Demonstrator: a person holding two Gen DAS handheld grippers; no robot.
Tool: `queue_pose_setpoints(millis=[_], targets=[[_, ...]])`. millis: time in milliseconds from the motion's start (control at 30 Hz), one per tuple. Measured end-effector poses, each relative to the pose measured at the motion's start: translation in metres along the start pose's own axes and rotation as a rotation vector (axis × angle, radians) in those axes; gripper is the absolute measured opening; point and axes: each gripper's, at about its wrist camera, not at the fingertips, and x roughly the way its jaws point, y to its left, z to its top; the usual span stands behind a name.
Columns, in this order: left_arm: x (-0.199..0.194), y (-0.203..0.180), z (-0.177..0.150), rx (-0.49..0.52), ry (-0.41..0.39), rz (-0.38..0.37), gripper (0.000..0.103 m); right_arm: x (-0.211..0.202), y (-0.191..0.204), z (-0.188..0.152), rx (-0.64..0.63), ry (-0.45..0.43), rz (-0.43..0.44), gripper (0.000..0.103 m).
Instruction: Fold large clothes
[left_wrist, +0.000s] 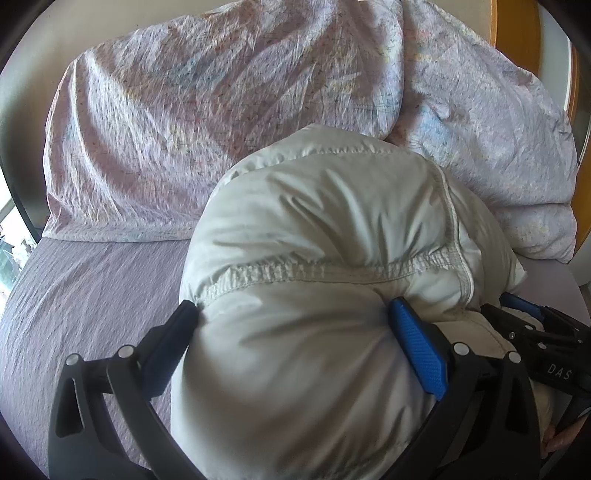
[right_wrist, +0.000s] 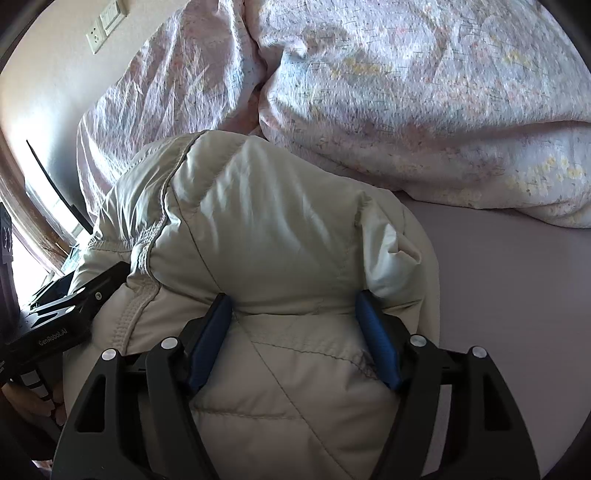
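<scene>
Padded jacket between both wide claws

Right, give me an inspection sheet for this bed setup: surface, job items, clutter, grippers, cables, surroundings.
Surface: lilac bed sheet, bare at left and right of the work.
Job's things: pale puffy jacket bunched up on the sheet, not flat.
Clutter: floral duvet heaped behind the jacket, close against it.
Grippers: left gripper has jacket padding bulging between its pads; right gripper likewise, pads pressing into quilted fabric. They sit side by side.
Cables: nothing seen.
Surroundings: wall socket and switch at upper left, bright window at left edge, wooden frame at upper right.
</scene>
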Motion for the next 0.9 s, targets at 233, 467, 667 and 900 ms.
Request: queue_pose_setpoints(millis=[233,467,667,900], targets=[[-0.006,0.003,0.003,-0.008,0.022,-0.012,0.101,-0.007,0.005,0.006,0.022,0.045,-0.043,0.072],[-0.026,0.009,-0.001,-0.039,0.031,-0.042,0.101,-0.044,0.002,-0.013,0.057,0.009,-0.043,0.072],[-0.033,0.009,-0.002,-0.055,0.06,-0.052,0.101,-0.03,0.002,-0.024,0.085,0.09,-0.11,0.074],[-0.083,0.02,-0.022,-0.048,0.046,-0.093,0.101,-0.061,0.02,-0.03,0.075,0.086,-0.184,0.091]])
